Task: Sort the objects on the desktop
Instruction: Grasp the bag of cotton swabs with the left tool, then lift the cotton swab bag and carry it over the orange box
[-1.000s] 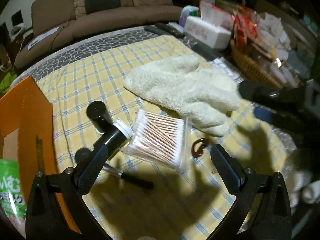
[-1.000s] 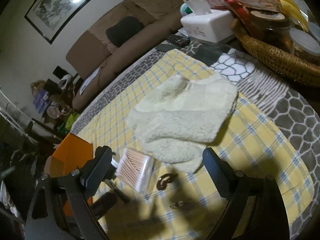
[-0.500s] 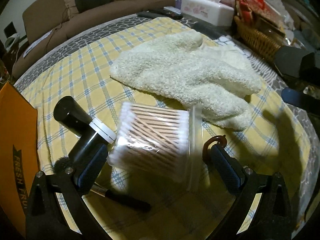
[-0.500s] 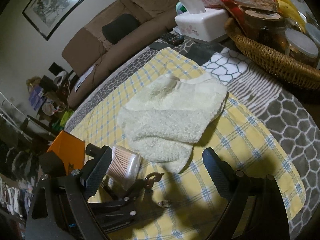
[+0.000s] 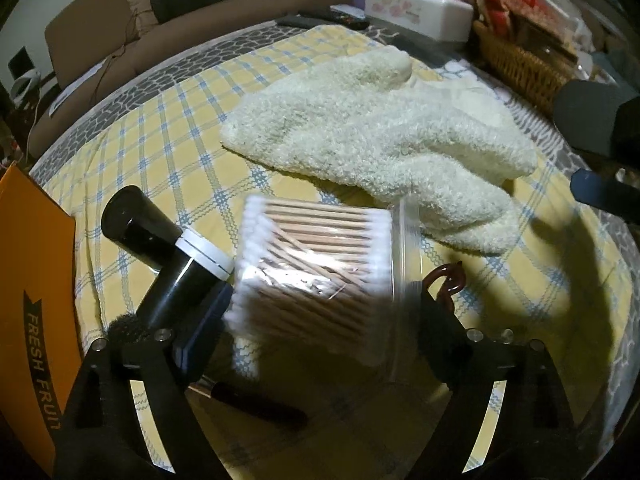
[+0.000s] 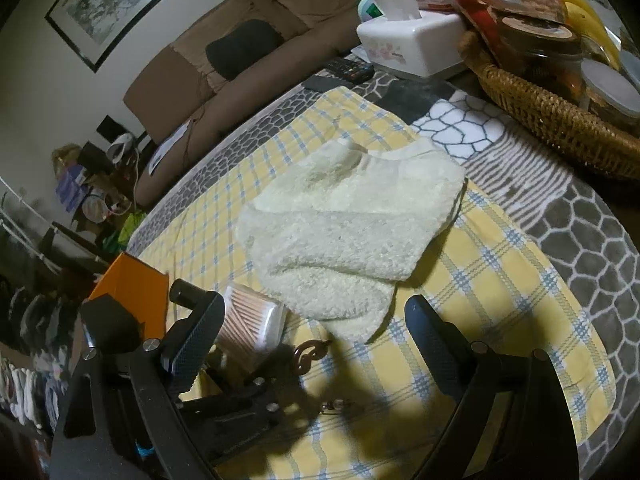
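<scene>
One clear crinkly bag of wooden cotton swabs (image 5: 316,276) sits between the closing left tool (image 5: 320,320).

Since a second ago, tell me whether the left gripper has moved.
Yes. The left gripper has come down and forward toward the cream towel; its jaws are closing, with the pack of cotton swabs between them.

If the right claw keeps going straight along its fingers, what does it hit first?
Probably the bare yellow checked cloth just short of the fluffy cream towel; nothing lies between the right claw fingers. Depth is unclear, so the towel's near edge could come first.
</scene>
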Demonstrator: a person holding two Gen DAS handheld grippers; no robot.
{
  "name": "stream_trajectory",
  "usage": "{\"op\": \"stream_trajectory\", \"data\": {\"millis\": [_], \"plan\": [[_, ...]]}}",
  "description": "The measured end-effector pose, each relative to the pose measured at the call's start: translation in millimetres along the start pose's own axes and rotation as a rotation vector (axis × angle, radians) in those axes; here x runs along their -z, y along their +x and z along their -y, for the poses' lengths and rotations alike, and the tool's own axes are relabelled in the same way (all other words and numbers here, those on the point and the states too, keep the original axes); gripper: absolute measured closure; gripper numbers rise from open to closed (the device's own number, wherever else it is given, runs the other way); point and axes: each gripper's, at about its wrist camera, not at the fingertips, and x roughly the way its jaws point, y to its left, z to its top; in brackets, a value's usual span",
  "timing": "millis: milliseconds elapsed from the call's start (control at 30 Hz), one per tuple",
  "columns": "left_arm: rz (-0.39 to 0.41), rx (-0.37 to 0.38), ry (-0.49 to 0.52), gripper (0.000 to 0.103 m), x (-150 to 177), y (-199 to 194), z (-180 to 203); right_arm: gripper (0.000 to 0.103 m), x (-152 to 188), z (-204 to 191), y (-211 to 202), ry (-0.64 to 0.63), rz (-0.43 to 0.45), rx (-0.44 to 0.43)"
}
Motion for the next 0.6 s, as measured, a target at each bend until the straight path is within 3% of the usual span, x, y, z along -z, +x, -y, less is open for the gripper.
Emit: {"op": "stream_trajectory", "data": {"millis": [67,367,533,600], "plan": [[0.012,0.006,-0.016,0.032,-1,-3,-3,0.01,0,-1,1,-0.007,-0.003,0.003],[0.073,0.054,-0.092,0.034,-2,-37,-22,0.015,-1,0,-2,-0.003,0.004,-0.01],[0.15,0.129,-0.151,0.034,-6,-88,-43,0.038,-1,2,-1,0.01,-0.006,-0.036],[0.178,0.149,-0.167,0.034,-6,-110,-54,0.041,0,1,0,0.011,-0.01,-0.05]]}}
